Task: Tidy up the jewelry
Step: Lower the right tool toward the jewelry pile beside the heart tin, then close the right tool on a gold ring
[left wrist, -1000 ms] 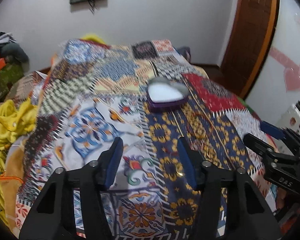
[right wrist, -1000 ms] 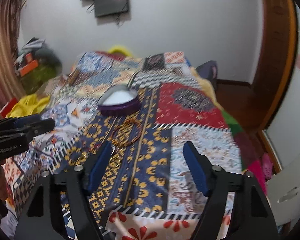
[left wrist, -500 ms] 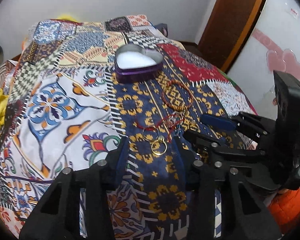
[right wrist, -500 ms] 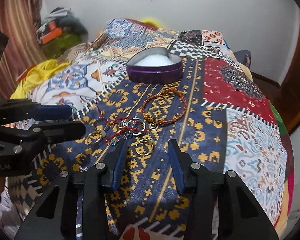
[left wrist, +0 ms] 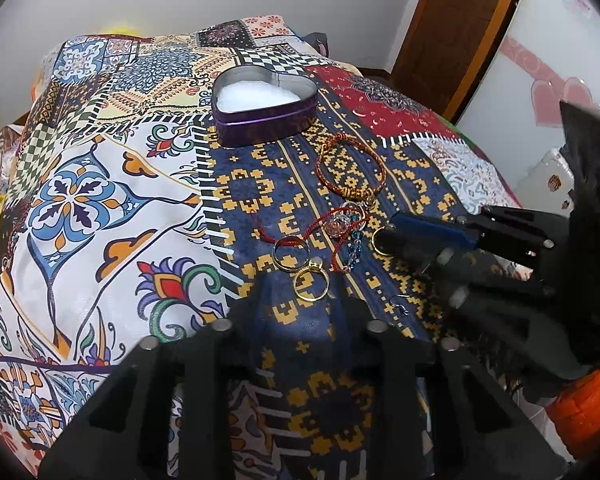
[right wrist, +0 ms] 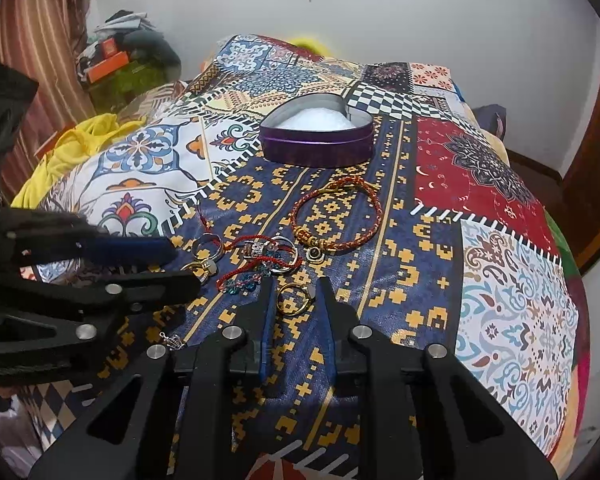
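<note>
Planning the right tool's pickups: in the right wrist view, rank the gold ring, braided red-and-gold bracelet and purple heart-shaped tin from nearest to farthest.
1. Gold ring, between the right tool's fingers.
2. Braided red-and-gold bracelet, ahead, slightly right.
3. Purple heart-shaped tin, farthest back.

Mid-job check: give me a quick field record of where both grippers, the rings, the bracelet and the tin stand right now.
left gripper: open, fingers either side of a gold ring
right gripper: open, straddling another gold ring
braided bracelet: flat on bedspread, untouched
heart tin: open, white lining, no jewelry visible inside
grasped: nothing yet
</note>
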### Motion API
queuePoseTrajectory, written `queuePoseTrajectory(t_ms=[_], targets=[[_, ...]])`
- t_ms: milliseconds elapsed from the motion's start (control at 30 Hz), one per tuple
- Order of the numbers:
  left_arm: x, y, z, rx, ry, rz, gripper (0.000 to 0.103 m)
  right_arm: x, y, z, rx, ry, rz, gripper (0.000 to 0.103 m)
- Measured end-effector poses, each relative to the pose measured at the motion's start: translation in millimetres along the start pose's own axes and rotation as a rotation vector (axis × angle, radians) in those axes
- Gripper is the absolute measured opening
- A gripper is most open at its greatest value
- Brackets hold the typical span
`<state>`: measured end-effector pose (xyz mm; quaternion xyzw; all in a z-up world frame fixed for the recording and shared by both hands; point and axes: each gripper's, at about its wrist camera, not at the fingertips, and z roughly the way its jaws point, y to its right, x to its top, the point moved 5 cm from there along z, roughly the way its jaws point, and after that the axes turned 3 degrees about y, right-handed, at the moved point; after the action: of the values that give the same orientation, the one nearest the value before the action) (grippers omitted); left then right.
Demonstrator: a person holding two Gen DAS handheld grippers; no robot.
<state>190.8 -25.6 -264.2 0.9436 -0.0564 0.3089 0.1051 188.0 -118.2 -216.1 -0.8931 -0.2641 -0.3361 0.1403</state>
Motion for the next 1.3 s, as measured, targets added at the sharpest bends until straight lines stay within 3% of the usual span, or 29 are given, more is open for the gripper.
queuePoseTrajectory(t_ms=[167,433,467,767,833,967,1033,1067,1100,1300], targets=[[-1.6,3.2,1.5,-0.007,-0.001,0.020,0.017,-1.6,5.0,-3.6,0.000,-0.004,0.031,0.006],[-0.2,5.5,2.7,-0.007,0.000,0.033,0.015,-2.3,9.6,-14.9,-0.010,0.010,0.058,0.006],[-0.4,5.7,2.0,0.004,0.002,0.037,0.001,-1.8,10.2,-17.0,-0.012,0.015,0.061,0.006],[-1.1,-2.8,-5.6,0.021,-0.003,-0.001,0.000,5.1,13.2,-32.8,-0.035,0.050,0.075,0.006],[-0.6,-4.3,-7.5,0.018,-0.004,-0.010,0.003,5.1,13.7,-34.0,-0.035,0.052,0.081,0.006],[0.6,-0.2,-8.0,-0.020,-0.019,-0.008,0.031,3.2,19.1,-28.5,-0.021,0.015,0.123,0.007],[1.1,4.5,-9.2,-0.020,-0.009,0.008,0.043,1.7,20.2,-25.8,-0.009,-0.008,0.139,0.015],[1.3,6.8,-9.3,-0.016,-0.004,0.020,0.045,1.0,20.1,-24.8,-0.003,-0.016,0.143,0.025],[1.3,8.7,-8.1,-0.012,-0.005,0.029,0.046,0.9,19.8,-24.0,-0.004,-0.014,0.140,0.033],[4.9,10.9,5.3,-0.022,-0.019,0.031,0.045,2.2,16.4,-22.4,-0.008,0.006,0.102,0.034]])
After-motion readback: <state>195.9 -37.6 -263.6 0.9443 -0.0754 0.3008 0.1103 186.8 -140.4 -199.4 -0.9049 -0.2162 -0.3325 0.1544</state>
